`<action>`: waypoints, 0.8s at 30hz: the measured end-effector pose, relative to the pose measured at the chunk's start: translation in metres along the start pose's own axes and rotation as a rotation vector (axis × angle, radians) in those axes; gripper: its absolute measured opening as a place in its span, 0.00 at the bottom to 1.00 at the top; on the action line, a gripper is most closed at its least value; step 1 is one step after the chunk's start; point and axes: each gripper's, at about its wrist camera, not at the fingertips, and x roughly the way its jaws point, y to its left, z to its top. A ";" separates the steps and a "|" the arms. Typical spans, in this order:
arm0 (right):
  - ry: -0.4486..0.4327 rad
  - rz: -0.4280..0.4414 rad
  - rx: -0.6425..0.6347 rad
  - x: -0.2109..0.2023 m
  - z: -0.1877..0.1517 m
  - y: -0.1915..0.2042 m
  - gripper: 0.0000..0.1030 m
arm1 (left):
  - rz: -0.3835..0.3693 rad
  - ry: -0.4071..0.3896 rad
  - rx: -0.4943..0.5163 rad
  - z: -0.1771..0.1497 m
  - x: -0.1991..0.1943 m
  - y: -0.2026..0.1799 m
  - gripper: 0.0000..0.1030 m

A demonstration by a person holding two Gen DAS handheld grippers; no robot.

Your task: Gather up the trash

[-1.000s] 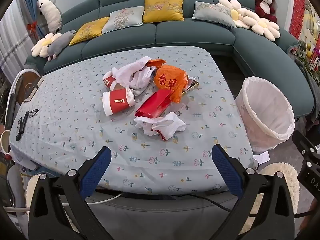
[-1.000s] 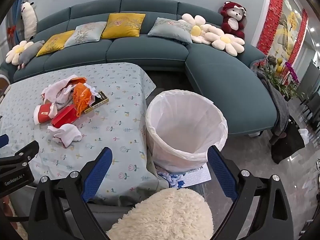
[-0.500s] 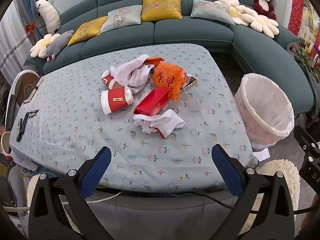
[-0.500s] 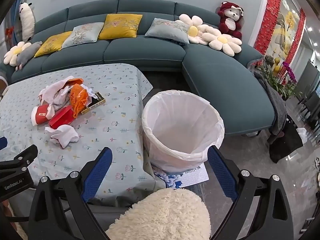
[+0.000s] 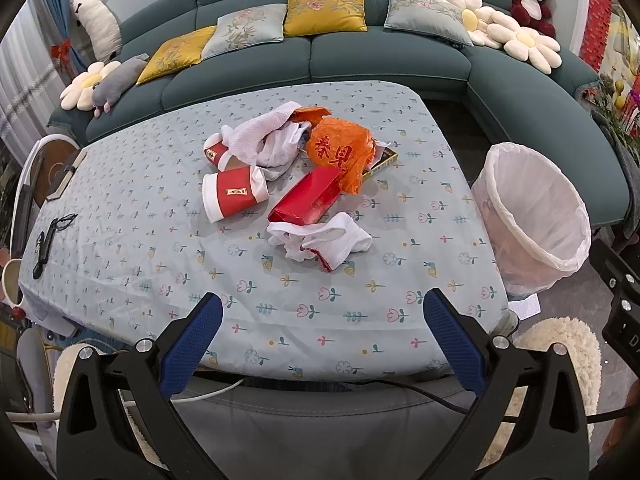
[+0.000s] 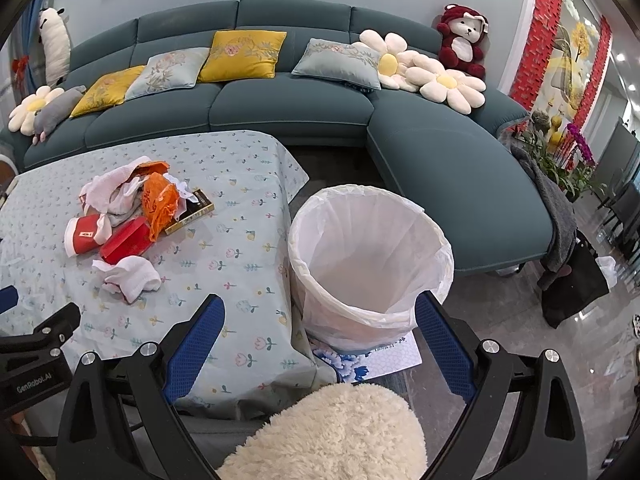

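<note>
A heap of trash lies mid-table: a red-and-white paper cup on its side, a second cup, a red packet, an orange plastic bag, crumpled white tissues and a dark flat box. A bin lined with a white bag stands on the floor right of the table. My left gripper hovers open over the table's near edge. My right gripper is open above a fluffy stool, with the bin just ahead and the cup far left.
The table wears a light blue flowered cloth. A black clip lies at its left edge. A teal sofa with cushions and plush toys wraps behind. A fluffy cream stool sits below my right gripper. A printed sheet lies under the bin.
Both views have pulled back and risen slightly, so the trash heap and bin sit a little farther off. Nothing on the table has moved; both grippers stay open.
</note>
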 end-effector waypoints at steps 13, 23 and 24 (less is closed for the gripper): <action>-0.004 0.012 -0.001 0.007 0.003 0.005 0.89 | 0.006 -0.021 0.008 0.005 0.002 -0.001 0.93; -0.002 0.027 -0.004 0.023 0.012 0.009 0.89 | 0.027 -0.016 0.007 0.011 0.010 0.002 0.93; 0.000 0.028 -0.005 0.025 0.012 0.010 0.89 | 0.031 -0.018 0.002 0.011 0.012 0.002 0.93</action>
